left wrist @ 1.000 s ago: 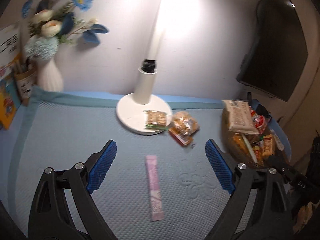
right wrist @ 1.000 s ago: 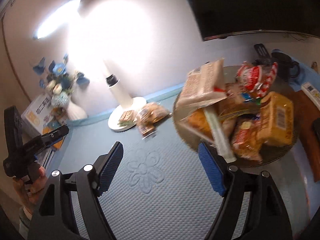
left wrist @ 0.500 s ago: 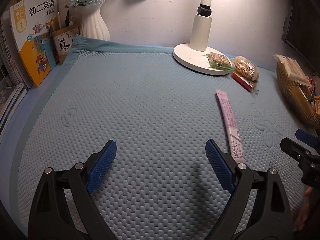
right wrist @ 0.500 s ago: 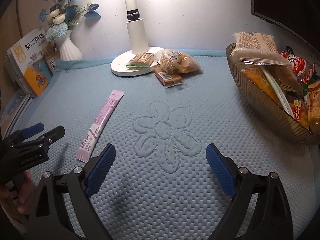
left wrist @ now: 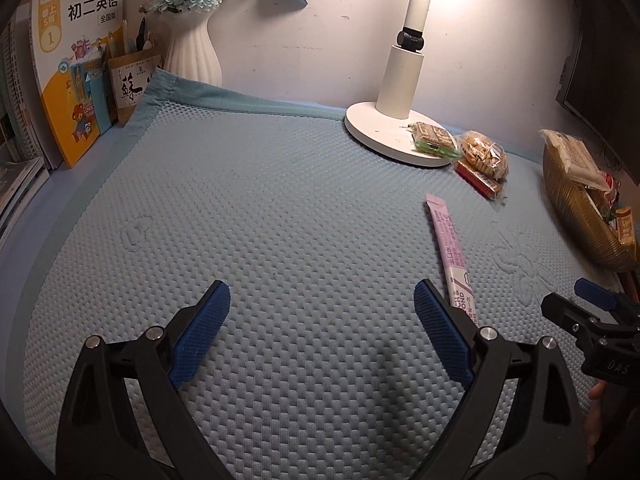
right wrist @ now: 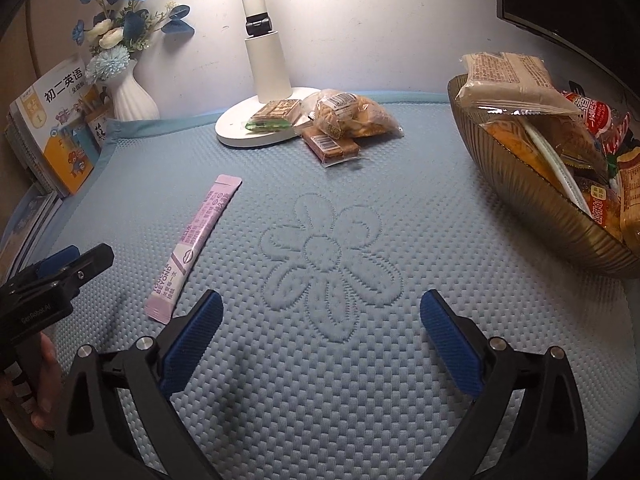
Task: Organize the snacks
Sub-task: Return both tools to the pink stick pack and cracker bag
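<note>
Left hand-held gripper (left wrist: 322,320) spread and empty, right hand-held gripper (right wrist: 322,328) spread and empty, pink stick sachet (right wrist: 192,248) flat on blue mat (right wrist: 360,360), snack bowl (right wrist: 532,196) at right.

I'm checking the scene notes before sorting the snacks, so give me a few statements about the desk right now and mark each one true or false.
1. The pink stick sachet lies flat on the blue mat, outside the bowl. True.
2. The left gripper is shut on the sachet. False: it is open and holds nothing.
3. A green-edged cracker pack rests on the lamp base. True.
4. The ribbed bowl has no snacks in it. False: it is piled with packets.
5. The right gripper is open above the stitched flower. True.
</note>
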